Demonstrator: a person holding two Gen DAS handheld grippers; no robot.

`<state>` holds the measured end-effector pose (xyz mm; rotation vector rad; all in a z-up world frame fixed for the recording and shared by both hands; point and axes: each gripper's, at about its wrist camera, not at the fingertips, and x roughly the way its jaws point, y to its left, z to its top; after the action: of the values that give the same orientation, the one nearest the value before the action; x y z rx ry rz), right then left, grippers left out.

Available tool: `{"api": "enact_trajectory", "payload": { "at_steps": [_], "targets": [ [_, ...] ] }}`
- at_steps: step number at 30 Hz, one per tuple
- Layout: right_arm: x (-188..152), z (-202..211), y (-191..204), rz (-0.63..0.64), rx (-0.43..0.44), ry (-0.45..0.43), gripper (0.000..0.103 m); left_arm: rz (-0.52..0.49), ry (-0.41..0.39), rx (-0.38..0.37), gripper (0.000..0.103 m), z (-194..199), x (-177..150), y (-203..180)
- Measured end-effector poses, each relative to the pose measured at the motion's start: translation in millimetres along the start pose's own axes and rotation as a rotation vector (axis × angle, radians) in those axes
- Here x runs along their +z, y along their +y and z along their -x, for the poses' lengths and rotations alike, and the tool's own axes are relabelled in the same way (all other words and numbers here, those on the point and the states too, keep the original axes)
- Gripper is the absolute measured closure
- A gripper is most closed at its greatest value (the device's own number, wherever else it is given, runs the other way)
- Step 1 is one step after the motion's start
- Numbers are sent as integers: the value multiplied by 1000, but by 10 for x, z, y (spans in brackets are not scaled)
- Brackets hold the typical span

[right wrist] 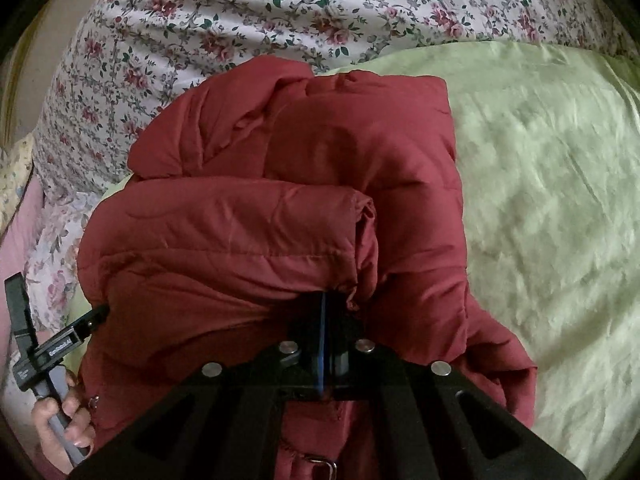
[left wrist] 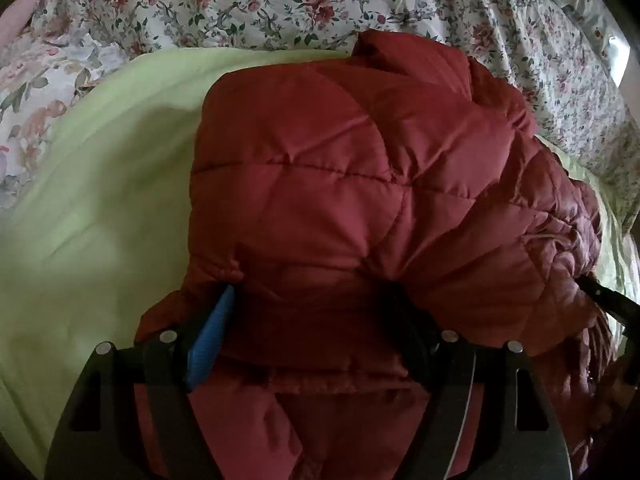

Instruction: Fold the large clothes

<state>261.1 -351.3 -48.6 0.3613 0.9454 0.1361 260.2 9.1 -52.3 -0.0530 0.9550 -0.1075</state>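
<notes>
A dark red quilted puffer jacket [left wrist: 340, 184] lies bunched and partly folded on a light green sheet [left wrist: 92, 208]. My left gripper [left wrist: 308, 300] has its jaws spread wide with a thick fold of the jacket between its blue-padded fingers [left wrist: 208, 340]. In the right wrist view the jacket [right wrist: 280, 208] fills the middle, with a sleeve folded across it. My right gripper [right wrist: 325, 304] is shut on the jacket's edge, its blue pads pressed together. The left gripper [right wrist: 60, 344] and the hand holding it show at the lower left of the right wrist view.
The green sheet [right wrist: 540, 200] lies over a floral bedspread [right wrist: 240, 16] that also spans the far side of the left wrist view [left wrist: 280, 0]. A pink cloth [right wrist: 16, 232] lies at the left edge. A metal ring [right wrist: 320, 464] hangs from the jacket near the bottom.
</notes>
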Motion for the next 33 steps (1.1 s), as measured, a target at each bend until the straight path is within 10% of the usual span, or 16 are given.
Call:
{"api": "enact_trajectory", "payload": {
  "at_steps": [15, 33],
  "targets": [
    [-35, 53, -34, -27, 41, -22, 103, 27, -27, 29, 27, 566, -180, 57],
    [-504, 1039, 214, 50, 37, -105, 53, 51, 15, 66, 27, 1191, -1026, 561]
  ]
}}
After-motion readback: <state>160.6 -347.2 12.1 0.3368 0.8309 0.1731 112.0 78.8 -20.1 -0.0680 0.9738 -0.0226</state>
